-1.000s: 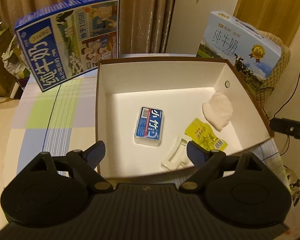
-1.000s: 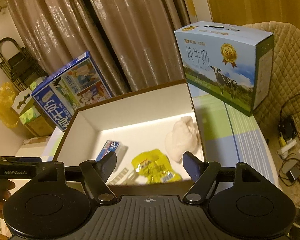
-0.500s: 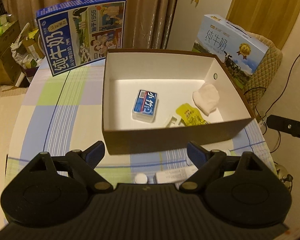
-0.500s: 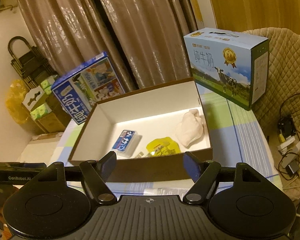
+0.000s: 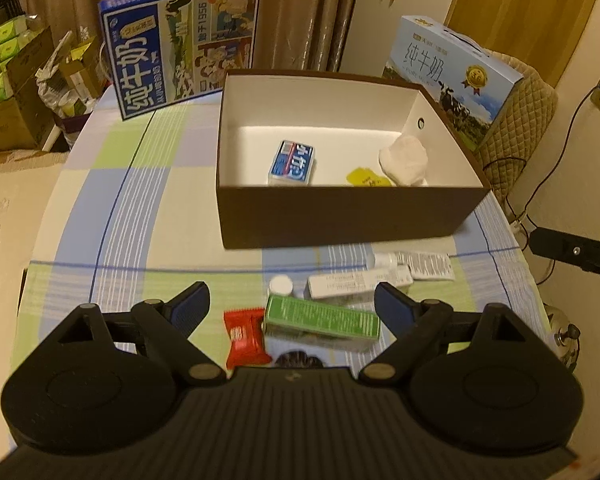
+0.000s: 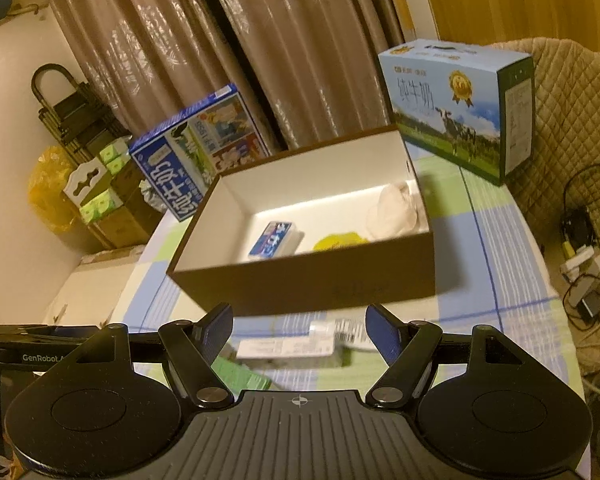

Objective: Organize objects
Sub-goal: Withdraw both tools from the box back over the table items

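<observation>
A brown box with a white inside stands on the checked tablecloth. Inside lie a blue tissue pack, a yellow sachet and a white wad. In front of the box lie a green carton, a red candy wrapper, a white cap, a white carton and a white tube. My left gripper hovers open above these loose items. My right gripper is open too, over the white carton.
A dark blue milk carton leans at the back left, and a light blue milk case stands at the back right. A quilted chair, cables and cardboard boxes surround the table.
Both grippers pulled back from over the box toward the near table edge. The loose items in front of the box came into view. Both stayed open and empty.
</observation>
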`<state>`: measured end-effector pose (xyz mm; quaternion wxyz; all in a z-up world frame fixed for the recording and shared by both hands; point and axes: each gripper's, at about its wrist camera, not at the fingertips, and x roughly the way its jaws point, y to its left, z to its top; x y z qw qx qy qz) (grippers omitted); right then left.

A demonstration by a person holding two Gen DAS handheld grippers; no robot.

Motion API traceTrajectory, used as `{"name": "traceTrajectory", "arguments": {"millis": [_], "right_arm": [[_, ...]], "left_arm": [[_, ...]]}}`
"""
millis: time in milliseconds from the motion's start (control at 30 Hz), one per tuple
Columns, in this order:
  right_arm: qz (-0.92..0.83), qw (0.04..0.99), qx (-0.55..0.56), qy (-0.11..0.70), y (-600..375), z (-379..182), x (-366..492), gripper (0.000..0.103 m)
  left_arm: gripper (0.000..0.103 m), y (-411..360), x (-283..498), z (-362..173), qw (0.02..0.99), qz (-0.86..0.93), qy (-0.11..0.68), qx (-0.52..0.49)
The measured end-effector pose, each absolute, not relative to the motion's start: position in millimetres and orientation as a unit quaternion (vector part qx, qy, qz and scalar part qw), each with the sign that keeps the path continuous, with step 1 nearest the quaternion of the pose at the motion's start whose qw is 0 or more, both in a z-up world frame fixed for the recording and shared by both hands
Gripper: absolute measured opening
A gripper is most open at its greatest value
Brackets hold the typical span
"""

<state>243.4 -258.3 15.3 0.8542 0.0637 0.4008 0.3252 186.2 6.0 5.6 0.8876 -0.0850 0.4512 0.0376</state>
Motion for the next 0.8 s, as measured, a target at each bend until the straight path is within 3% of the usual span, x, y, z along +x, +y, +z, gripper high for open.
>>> {"name": "traceTrajectory", "arguments": {"millis": [800], "right_arm": [[0.339,0.837,0.02,0.428,-257.5,-2.6,202.6,0.071]], "left_arm": [[0.087,-8.1,130.4,-19.6,0.875,0.04,0.474,-0.087]]}}
